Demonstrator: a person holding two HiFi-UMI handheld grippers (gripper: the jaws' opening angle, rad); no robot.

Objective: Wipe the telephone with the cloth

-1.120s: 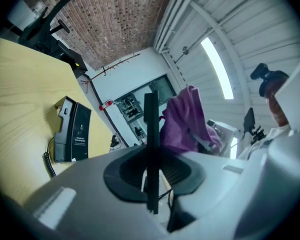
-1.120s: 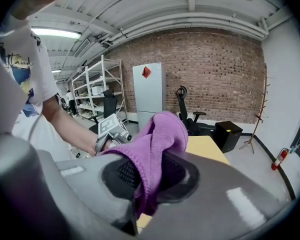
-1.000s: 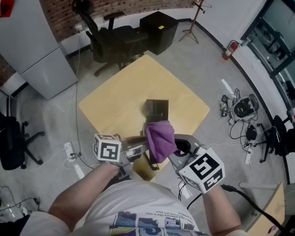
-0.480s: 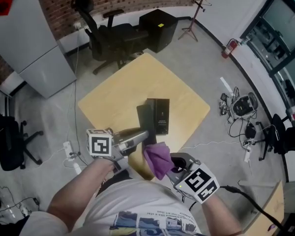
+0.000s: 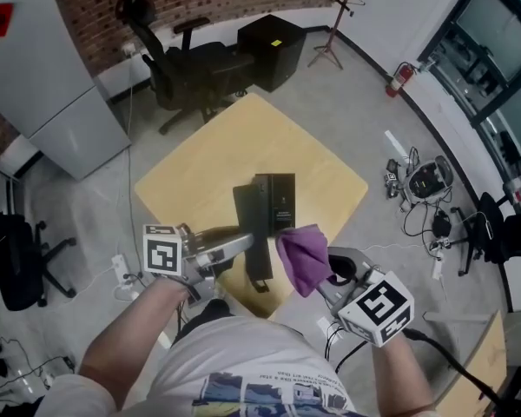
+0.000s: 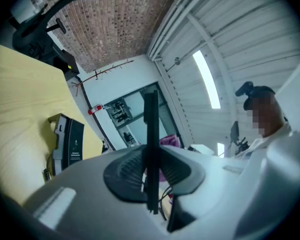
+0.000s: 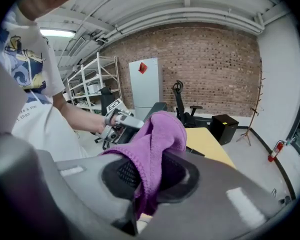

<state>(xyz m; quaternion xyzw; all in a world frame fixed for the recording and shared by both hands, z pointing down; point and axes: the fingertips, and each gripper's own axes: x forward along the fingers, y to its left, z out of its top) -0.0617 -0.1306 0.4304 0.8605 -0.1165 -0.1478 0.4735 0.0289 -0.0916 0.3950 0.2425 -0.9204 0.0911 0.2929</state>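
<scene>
The black telephone base (image 5: 278, 200) stands on the yellow table (image 5: 200, 172); in the left gripper view the base (image 6: 69, 140) lies low at the left. My left gripper (image 5: 246, 241) is shut on the long black handset (image 5: 252, 233), held above the table's near corner. The handset (image 6: 151, 149) shows edge-on between that gripper's (image 6: 151, 176) pads. My right gripper (image 5: 327, 268) is shut on the purple cloth (image 5: 304, 255), just right of the handset and apart from it. The cloth (image 7: 157, 144) bulges out of the right gripper (image 7: 145, 176); beyond it are the left gripper (image 7: 119, 120) and the handset (image 7: 155, 109).
Black office chairs (image 5: 178, 68) and a black box (image 5: 269, 37) stand beyond the table's far corner. A grey cabinet (image 5: 43, 85) is at the left. Cables and a helmet (image 5: 427, 185) lie on the floor at the right. A coat stand (image 5: 330, 24) is at the back.
The right gripper dropped the cloth away from the phone, then swung it right and up beside the handset. The left gripper shifted left, and the handset now sits nearer me.
</scene>
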